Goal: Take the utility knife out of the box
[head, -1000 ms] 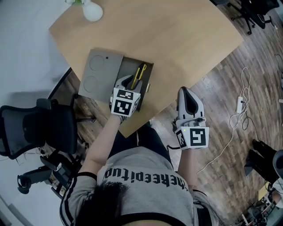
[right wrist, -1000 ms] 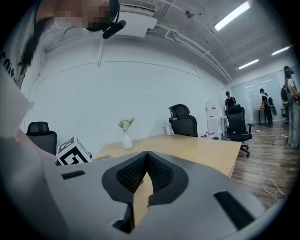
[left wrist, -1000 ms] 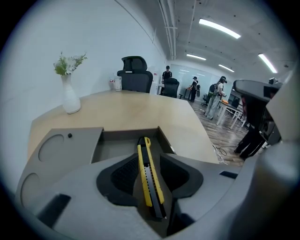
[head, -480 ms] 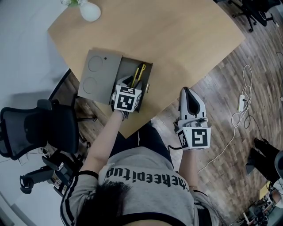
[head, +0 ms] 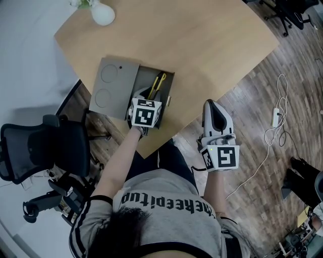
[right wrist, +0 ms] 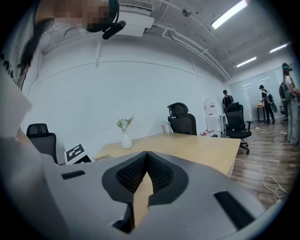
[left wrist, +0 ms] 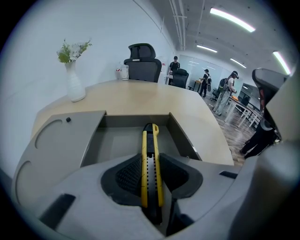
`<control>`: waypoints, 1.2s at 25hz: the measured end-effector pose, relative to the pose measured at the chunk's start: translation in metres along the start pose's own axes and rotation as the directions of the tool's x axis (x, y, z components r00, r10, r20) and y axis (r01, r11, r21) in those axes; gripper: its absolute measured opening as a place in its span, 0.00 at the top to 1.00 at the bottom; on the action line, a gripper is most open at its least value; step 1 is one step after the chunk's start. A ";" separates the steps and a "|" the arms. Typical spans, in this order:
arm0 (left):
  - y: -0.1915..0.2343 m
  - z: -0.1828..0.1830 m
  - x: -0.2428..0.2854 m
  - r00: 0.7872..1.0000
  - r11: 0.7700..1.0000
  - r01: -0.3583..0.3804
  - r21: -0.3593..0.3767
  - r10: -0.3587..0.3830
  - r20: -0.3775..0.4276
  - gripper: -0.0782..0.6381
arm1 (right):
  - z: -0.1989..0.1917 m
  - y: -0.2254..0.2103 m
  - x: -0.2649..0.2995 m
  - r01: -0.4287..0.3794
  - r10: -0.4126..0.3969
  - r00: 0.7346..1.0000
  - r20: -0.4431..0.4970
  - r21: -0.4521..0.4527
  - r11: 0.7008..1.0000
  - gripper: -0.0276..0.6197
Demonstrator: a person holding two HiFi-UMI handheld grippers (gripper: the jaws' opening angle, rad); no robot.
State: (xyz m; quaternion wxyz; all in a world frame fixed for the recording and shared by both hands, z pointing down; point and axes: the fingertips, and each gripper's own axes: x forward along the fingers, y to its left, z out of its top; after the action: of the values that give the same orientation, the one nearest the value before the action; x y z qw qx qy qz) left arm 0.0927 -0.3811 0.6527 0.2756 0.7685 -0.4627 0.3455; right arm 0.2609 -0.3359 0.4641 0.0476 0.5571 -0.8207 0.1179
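A yellow and black utility knife (left wrist: 151, 164) lies lengthwise in the open grey box (left wrist: 112, 140), its far end pointing away from me. My left gripper (left wrist: 151, 185) reaches down into the box, and its jaws have just been closing with the knife's near half between them. Both ribbed pads (left wrist: 129, 176) press on the knife's sides. From the head view, the left gripper (head: 147, 97) covers the box's near end and the knife (head: 158, 83) sticks out beyond it. My right gripper (head: 215, 109) hangs off the table's edge, shut and empty, with its pads (right wrist: 161, 173) meeting at the tips.
The box's lid (head: 109, 87) lies flat to the left of the box (head: 170, 86). A white vase (head: 102, 12) stands at the table's far corner. A black office chair (head: 43, 146) is at the left, and a power strip with cable (head: 275, 119) lies on the floor at right.
My left gripper has dipped slightly deeper into the box over the knife. The right gripper has stayed where it was.
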 end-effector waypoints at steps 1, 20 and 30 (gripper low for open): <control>0.001 0.000 0.000 1.000 1.000 0.002 -0.004 -0.002 0.003 0.71 | 0.000 0.001 0.000 0.002 -0.002 1.000 0.000 -0.001 1.000 0.95; -0.007 0.048 -0.114 0.943 0.991 0.081 0.104 -0.110 0.315 0.72 | 0.012 0.047 -0.023 0.037 -0.036 0.999 0.036 -0.028 0.999 0.95; 0.003 0.052 -0.176 0.890 0.982 0.126 0.140 -0.174 0.421 0.72 | 0.023 0.096 -0.045 0.082 -0.079 0.994 0.073 -0.047 0.995 0.95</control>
State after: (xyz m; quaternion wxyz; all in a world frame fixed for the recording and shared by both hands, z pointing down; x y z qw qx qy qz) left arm 0.0454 -0.3295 0.4828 0.1500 0.8730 -0.4320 0.1695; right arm 0.1907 -0.2671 0.4188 0.0370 0.5922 -0.8014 0.0756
